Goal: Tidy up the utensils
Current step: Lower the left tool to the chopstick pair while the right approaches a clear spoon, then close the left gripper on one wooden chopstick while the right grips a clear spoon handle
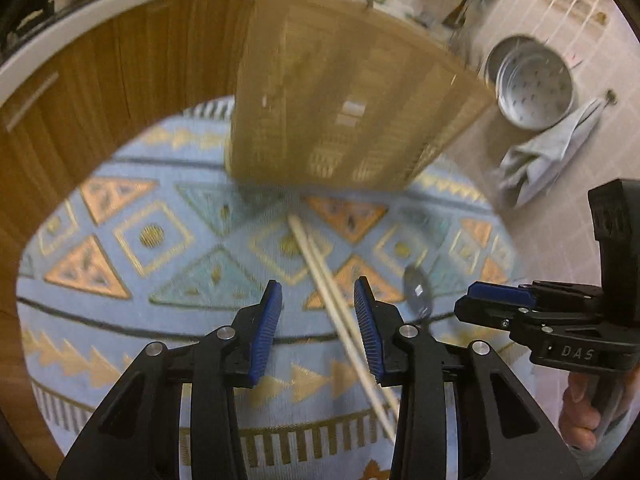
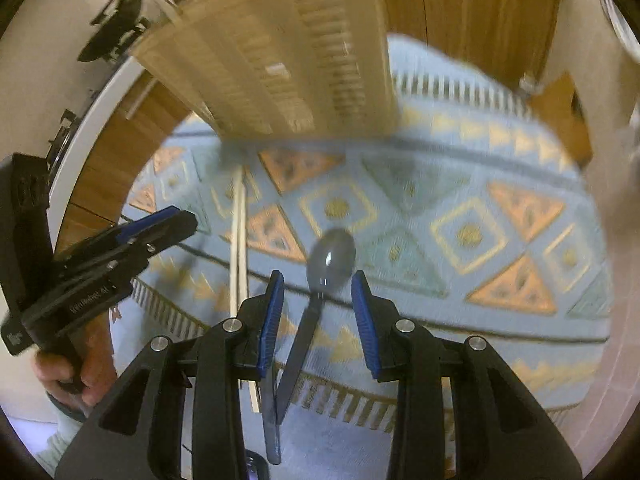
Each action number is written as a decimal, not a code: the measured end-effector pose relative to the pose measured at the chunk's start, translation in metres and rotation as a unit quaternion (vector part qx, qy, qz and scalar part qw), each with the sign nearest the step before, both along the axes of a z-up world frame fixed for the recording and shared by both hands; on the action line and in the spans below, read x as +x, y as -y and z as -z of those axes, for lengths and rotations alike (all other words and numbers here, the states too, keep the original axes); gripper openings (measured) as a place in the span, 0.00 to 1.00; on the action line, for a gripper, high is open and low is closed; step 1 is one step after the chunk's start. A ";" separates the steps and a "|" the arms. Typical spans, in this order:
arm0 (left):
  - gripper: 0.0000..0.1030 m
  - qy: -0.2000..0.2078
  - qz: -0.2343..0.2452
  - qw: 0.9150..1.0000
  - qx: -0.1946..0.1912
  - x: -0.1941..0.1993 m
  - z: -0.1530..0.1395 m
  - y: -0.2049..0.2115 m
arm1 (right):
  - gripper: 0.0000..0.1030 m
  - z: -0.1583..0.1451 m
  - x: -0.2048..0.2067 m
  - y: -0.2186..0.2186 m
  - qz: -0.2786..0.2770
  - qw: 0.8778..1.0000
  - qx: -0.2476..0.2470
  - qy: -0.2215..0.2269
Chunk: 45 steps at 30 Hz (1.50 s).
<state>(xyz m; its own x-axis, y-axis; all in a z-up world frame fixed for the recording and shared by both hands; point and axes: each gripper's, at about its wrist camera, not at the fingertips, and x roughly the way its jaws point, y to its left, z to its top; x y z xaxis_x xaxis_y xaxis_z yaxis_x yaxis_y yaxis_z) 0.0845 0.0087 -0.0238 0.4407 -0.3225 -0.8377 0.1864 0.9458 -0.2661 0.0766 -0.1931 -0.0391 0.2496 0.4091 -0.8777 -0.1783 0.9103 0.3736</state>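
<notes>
Tilting downward — both hand-held grippers (left (image 1: 318,320), right (image 2: 318,316)) over rug (image 1: 120,320).

Pale blue rug (image 1: 120,320) (orange and gold triangles), dark grey spoon (image 2: 332,256).

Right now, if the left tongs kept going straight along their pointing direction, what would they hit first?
Probably the pair of pale wooden chopsticks lying on the blue patterned cloth, which run between the open left tongs; depth is unclear.
</notes>
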 end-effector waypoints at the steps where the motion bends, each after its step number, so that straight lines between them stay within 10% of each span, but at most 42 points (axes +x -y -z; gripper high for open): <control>1: 0.35 -0.010 0.001 1.000 0.005 0.001 0.007 0.001 | 0.31 0.007 0.001 0.001 0.006 1.000 0.005 -0.017; 16: 0.29 0.027 0.037 0.989 0.138 -0.004 0.022 0.047 | 0.19 0.025 0.005 -0.024 0.023 0.999 -0.036 -0.025; 24: 0.29 0.023 0.049 0.989 0.135 -0.009 0.021 0.040 | 0.17 0.024 -0.014 -0.058 0.006 0.992 -0.120 0.034; 45: 0.34 0.002 0.048 0.997 0.062 -0.001 0.020 0.021 | 0.09 0.027 -0.015 -0.030 0.004 0.995 -0.098 0.024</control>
<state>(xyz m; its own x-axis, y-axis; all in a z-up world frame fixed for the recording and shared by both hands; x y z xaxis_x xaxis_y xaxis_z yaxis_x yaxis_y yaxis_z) 0.0832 -0.0119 -0.0436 0.4158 -0.2572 -0.8723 0.2789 0.9490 -0.1469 0.0613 -0.1626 -0.0660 0.2956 0.2287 -0.9275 -0.1846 0.9663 0.1794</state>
